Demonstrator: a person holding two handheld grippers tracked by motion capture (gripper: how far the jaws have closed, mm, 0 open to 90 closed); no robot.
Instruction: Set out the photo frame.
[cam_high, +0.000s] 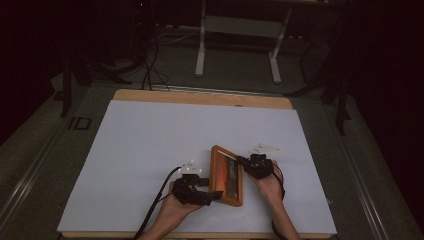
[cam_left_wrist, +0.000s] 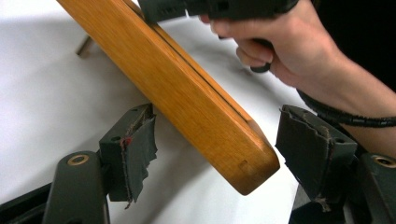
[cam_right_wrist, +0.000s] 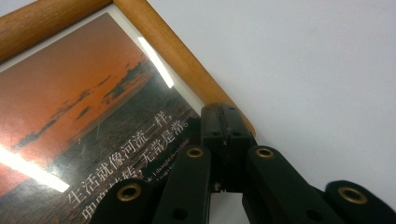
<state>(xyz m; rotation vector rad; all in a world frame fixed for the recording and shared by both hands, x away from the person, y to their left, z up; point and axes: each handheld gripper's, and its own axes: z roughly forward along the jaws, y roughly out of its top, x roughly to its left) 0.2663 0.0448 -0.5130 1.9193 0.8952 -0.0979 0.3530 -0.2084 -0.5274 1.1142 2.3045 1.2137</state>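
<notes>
A wooden picture frame (cam_high: 227, 175) with an orange sunset photo stands tilted on the white table sheet (cam_high: 150, 150). My right gripper (cam_high: 243, 161) is shut on the frame's right rim. In the right gripper view the jaws (cam_right_wrist: 227, 126) meet over the wooden rim (cam_right_wrist: 177, 56), next to the photo and its printed text. My left gripper (cam_high: 216, 195) is at the frame's near corner. In the left gripper view its jaws (cam_left_wrist: 219, 135) stand open with the frame's corner (cam_left_wrist: 243, 158) between them, and the pads (cam_left_wrist: 140, 140) stay apart from the wood. The frame's stand leg (cam_left_wrist: 85, 46) shows behind it.
The person's right hand (cam_left_wrist: 289, 42) and its cable (cam_left_wrist: 345, 116) lie close beyond the frame. The table's wooden far edge (cam_high: 200, 97) borders the sheet. A white desk frame (cam_high: 240, 30) and floor cables (cam_high: 150, 65) lie farther back in the dark.
</notes>
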